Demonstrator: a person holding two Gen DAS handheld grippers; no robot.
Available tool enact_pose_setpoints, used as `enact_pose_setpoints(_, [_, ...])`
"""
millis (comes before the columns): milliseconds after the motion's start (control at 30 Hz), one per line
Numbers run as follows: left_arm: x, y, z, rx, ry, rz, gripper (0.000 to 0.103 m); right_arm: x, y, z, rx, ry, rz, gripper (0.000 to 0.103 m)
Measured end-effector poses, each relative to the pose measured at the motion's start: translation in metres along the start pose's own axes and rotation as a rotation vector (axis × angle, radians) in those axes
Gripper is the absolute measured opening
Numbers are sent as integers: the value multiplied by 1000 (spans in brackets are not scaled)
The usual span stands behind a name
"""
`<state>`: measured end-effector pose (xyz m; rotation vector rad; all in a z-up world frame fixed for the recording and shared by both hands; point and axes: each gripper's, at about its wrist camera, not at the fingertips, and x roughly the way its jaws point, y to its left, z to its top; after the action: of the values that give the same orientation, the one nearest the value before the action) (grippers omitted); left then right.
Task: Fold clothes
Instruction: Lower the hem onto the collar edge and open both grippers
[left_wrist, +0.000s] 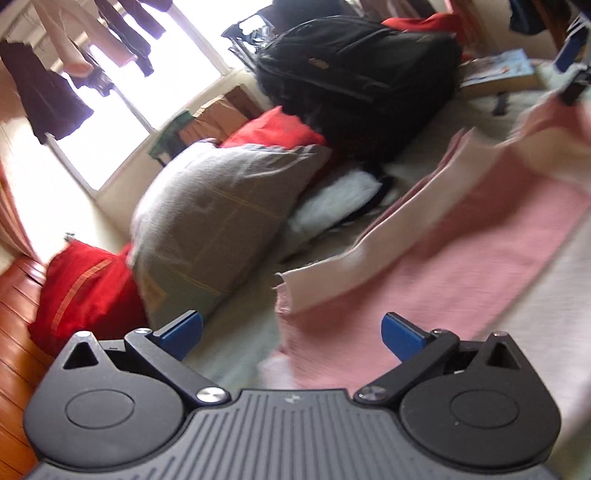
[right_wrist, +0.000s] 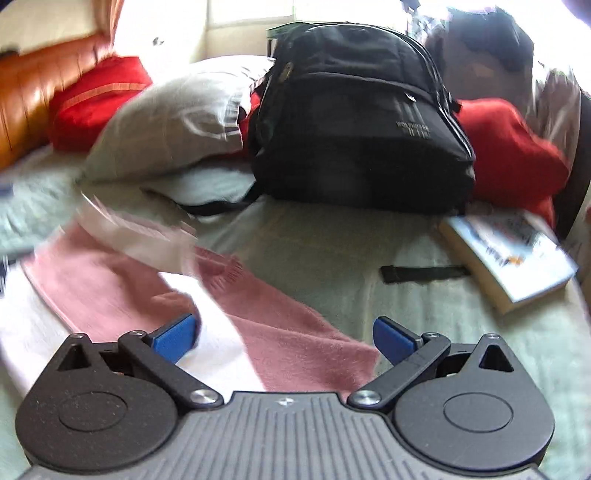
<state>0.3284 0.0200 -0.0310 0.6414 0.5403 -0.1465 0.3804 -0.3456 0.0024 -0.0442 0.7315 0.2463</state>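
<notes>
A home bedroom, serving also as a drying room. A bed (right_wrist: 332, 251) under a pale sheet is carrying a grey pillow (left_wrist: 221, 206), red cushions (left_wrist: 88, 291), a black backpack (right_wrist: 362, 122) and a paperback (right_wrist: 513, 254). Clothes (left_wrist: 55, 96) are hanging to dry before a bright window (left_wrist: 122, 125), with a curtain (left_wrist: 11, 218) showing at its side. A pink and white towel (left_wrist: 424, 266) is lying across the sheet, and a brown padded headboard (right_wrist: 33, 96) is running along one side.

Black backpack (right_wrist: 362, 122), pillows (right_wrist: 166, 122) (book (right_wrist: 513, 254) nearby)
</notes>
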Motion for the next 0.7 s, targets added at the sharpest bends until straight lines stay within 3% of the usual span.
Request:
enact_pose_setpoints(167, [-37, -25, -13, -59, -29, -162, 102, -25, -4, -12, 105, -24, 227, 103])
enact_pose_setpoints(333, [-62, -44, -17, -68, -54, -222, 102, -33, 12, -40, 96, 28, 475, 103])
enact_pose_setpoints(467, [-74, -56, -18, -64, -52, -242, 102, -4, 28, -55, 67, 135, 472, 103])
enact_pose_setpoints(533, [-78, -59, -20, -63, -56, -254, 102, 7, 28, -54, 76, 141, 461, 103])
enact_pose_setpoints(700, [-86, -65, -26, -57, -46, -260, 102, 11, -3, -40, 179, 42, 444, 103])
